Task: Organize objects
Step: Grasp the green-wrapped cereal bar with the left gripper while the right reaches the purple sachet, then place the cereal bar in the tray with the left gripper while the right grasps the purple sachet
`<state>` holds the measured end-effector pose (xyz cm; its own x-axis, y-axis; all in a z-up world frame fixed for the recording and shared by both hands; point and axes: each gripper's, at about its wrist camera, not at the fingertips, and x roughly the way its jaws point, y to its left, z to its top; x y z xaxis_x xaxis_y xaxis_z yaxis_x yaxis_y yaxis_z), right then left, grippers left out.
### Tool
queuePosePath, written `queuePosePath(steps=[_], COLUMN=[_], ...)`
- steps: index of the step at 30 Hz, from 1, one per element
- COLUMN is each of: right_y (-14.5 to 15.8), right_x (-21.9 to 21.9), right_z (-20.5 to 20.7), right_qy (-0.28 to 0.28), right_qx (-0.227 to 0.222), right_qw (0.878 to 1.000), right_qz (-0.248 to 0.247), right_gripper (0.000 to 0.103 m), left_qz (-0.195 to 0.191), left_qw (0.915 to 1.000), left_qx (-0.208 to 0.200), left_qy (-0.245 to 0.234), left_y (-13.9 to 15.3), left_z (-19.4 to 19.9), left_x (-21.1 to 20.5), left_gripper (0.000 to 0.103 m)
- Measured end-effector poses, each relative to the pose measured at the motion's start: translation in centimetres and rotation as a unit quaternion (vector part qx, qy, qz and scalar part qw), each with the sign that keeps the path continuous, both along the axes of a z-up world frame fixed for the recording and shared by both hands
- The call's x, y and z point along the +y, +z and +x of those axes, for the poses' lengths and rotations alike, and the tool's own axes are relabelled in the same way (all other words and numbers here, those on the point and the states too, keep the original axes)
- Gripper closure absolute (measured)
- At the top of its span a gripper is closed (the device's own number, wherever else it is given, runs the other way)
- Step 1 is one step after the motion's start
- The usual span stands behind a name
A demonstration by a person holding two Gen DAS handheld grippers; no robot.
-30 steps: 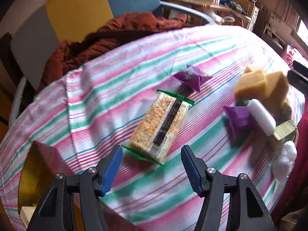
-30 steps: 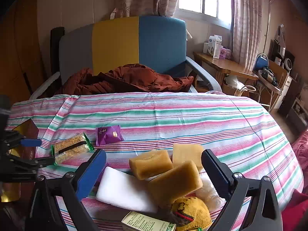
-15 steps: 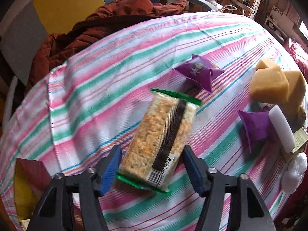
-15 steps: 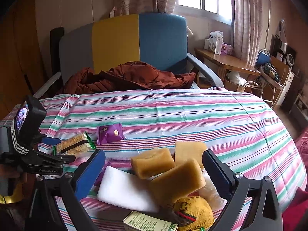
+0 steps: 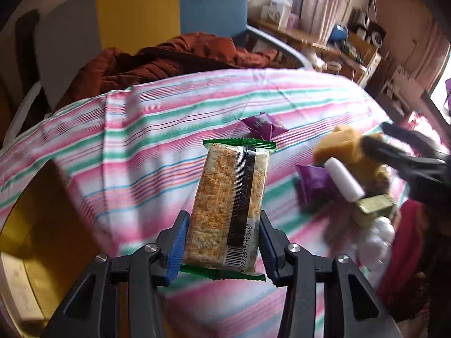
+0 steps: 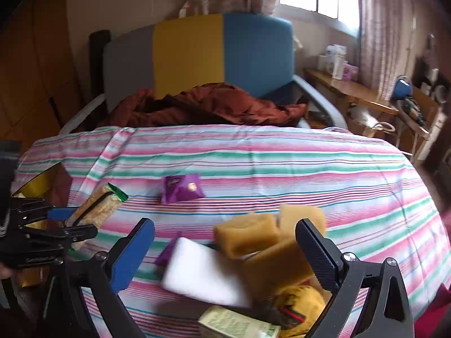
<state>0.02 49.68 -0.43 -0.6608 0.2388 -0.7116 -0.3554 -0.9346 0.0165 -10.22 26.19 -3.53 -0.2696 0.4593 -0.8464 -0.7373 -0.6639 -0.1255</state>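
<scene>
The pick-up step is in hand: the left gripper point(image 5: 221, 246), jaws closing on the clear green-ended cracker packet point(image 5: 229, 208) near the striped tablecloth's point(image 5: 157, 129) left edge, must next carry it off, while the right gripper point(image 6: 225, 253) hangs wide, holding nothing.

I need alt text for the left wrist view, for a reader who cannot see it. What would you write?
The left gripper is closing its blue pads on a clear-wrapped cracker pack with green ends, above a striped tablecloth. To the right lie purple snack packets, yellow sponges and a white block, with the other gripper's dark fingers over them.
</scene>
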Motion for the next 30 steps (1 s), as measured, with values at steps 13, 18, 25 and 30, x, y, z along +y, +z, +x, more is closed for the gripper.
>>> queuePosePath(steps=[13,18,25,30], right_y=[-4.1,-7.7,-9.5,-9.1], right_x=[0.2,2.0,2.5,0.8], right_z=[-10.9,-14.5,-17.1,-17.9], right_qy=[0.013,-0.07,-0.107,-0.079], right_qx=[-0.076,-0.098,-0.115,-0.145], right_qw=[0.965,0.939,0.937,0.961], right_qz=[-0.251,-0.324,-0.313,-0.22], right_gripper=[0.019,0.019,0.029,0.06], left_qz=[0.063,0.075,0.091,0.094], left_qw=[0.9955,0.9933,0.9892,0.9871], left_qx=[-0.023,-0.035,-0.044,-0.039], left_qy=[0.067,0.081,0.106,0.124], left_y=[1.4,1.0,0.7,0.3], left_z=[1.7,2.1,2.1,2.0], left_x=[-9.1,-11.5,-14.8,-16.6], left_gripper=[0.056,0.056,0.058,0.06])
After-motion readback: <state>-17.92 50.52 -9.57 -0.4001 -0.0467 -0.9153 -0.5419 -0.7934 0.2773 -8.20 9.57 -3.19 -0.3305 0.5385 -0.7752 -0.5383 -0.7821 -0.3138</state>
